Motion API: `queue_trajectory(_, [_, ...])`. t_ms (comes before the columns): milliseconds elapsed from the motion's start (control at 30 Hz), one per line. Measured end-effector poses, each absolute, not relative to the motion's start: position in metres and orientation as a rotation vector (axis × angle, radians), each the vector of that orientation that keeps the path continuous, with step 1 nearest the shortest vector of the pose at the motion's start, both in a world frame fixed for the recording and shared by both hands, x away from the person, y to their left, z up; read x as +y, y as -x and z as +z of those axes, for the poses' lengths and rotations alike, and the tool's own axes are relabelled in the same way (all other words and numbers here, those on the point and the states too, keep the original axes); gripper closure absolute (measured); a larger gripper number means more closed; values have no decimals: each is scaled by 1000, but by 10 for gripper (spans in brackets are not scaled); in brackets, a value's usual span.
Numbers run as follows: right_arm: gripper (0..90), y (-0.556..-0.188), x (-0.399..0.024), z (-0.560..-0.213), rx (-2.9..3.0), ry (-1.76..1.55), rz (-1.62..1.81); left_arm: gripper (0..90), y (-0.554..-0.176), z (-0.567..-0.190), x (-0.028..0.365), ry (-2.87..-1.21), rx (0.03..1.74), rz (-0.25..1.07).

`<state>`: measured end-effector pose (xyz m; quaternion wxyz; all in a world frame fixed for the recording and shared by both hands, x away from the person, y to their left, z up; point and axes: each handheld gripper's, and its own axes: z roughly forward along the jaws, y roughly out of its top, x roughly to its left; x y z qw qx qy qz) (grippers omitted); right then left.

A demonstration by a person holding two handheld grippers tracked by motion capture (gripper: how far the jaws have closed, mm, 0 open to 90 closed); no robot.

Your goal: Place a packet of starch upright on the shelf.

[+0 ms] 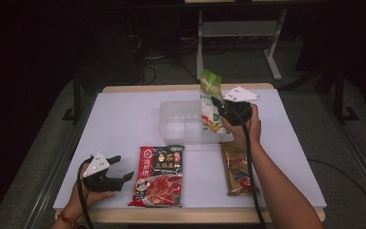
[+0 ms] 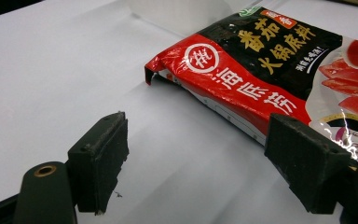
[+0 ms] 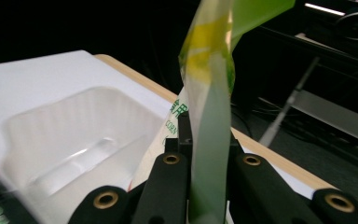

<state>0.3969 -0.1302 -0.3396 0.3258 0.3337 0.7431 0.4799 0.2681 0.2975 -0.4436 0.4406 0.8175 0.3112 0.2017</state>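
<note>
1. Table (image 1: 124, 124): white top with a pale wooden edge, carrying every item listed below.
2. Clear plastic tub (image 1: 181, 125): shallow, translucent, set toward the far middle of the table; its ribbed wall shows at the left of the right gripper view (image 3: 74, 135).
3. Red and black packet (image 1: 159, 175): flat on the table near the front edge, in front of the tub and just right of the left gripper; printed with white and yellow characters (image 2: 261, 65).
4. Gold packet (image 1: 237, 168): flat on the table to the right of the red and black packet, partly under the person's right forearm.
5. Green and white packet (image 1: 209, 102): held upright in the air at the tub's right edge, clear of the table; seen edge-on in the right gripper view (image 3: 212, 116).
6. Right gripper (image 1: 218, 106): jaws clamped on the green and white packet about midway up, the packet passing between them (image 3: 208, 158).
7. Left gripper (image 1: 121, 167): resting low near the table's front left corner, jaws spread apart with nothing between them (image 2: 196, 158); one jaw sits close beside the red and black packet's corner.
</note>
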Motion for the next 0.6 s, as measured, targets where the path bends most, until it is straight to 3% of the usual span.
queue_trajectory(600, [852, -425, -116, -370, 1922, -955, 1205, 206, -267, -445, 299, -2032, 766, 486])
